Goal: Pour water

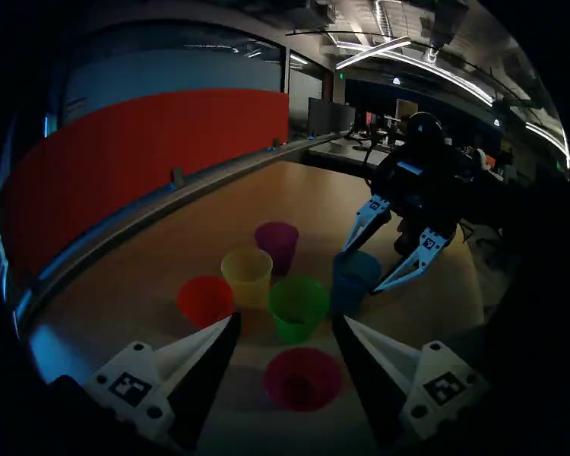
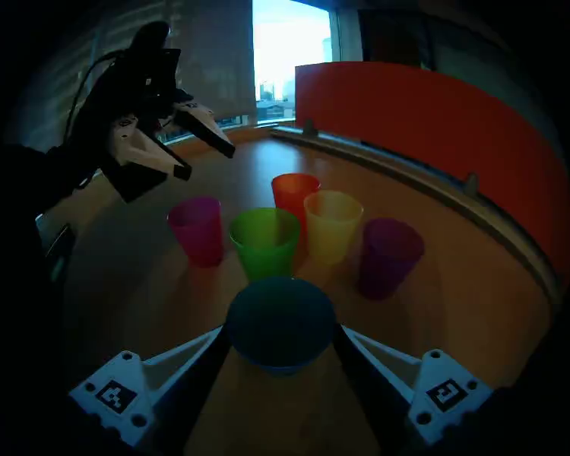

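left claw (image 1: 286, 318): spread wide, holding nothing, above the pink plastic cup (image 1: 302, 378)
right claw (image 2: 281, 329): fingers pressed on both sides of the blue plastic cup (image 2: 280, 323)
blue plastic cup: upright on the wooden table (image 2: 467, 304), just beside the green plastic cup (image 2: 265, 242)

Our left gripper (image 1: 285, 342) hovers, jaws wide; our right gripper (image 2: 281, 333) low, fingers flanking blue cup (image 2: 280, 315) (contact unclear).

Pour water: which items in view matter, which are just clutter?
Job: blue cup, between fingers of right gripper; pink cup, likely, before the open left gripper.
Idle: red cup; yellow cup; green cup; purple cup; red partition.
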Demonstrator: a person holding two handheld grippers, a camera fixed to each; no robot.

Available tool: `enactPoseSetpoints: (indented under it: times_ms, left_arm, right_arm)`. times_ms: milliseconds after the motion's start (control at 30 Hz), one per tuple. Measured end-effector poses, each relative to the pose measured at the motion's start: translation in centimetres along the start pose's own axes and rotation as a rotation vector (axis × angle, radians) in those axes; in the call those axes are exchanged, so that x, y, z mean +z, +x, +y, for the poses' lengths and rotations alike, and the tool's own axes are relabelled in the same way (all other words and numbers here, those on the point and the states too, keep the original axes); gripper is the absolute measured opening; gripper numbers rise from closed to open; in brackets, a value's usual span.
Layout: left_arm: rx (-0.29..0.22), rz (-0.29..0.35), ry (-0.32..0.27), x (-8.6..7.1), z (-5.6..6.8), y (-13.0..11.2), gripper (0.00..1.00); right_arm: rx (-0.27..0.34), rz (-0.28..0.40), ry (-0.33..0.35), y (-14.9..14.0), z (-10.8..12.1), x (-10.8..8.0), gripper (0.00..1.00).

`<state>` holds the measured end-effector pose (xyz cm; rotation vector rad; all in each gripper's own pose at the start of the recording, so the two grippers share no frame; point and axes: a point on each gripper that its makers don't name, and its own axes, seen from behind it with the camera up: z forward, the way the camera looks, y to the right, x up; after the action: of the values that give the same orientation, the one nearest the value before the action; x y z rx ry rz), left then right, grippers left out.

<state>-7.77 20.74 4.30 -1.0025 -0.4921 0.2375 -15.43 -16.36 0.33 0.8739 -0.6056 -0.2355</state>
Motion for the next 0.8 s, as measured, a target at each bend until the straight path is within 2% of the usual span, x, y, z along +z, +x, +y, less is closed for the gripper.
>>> enactPoseSetpoints:
  times_ms: [100,200,367,567,800]
  left_arm:
    - [0.000,-0.001,-0.001,0.2,0.0,0.0,0.88]
    - [-0.001,-0.001,-0.003,0.3,0.1,0.0,0.88]
    - [0.001,-0.007,-0.007,0.5,0.2,-0.2,0.89]
    - [0.005,-0.015,-0.007,0.6,0.2,-0.4,0.88]
    - [0.000,-0.023,-0.014,0.9,0.3,-0.3,0.88]
  right_arm:
    - [0.000,0.009,-0.001,0.2,0.0,0.3,1.00]
    - [-0.003,0.017,0.000,0.3,0.0,0.5,0.93]
    - [-0.007,0.026,0.003,0.3,-0.1,0.5,0.92]
    - [-0.004,0.031,0.001,0.2,0.0,0.0,0.92]
    - [-0.010,0.082,-0.016,1.8,0.2,-1.1,0.92]
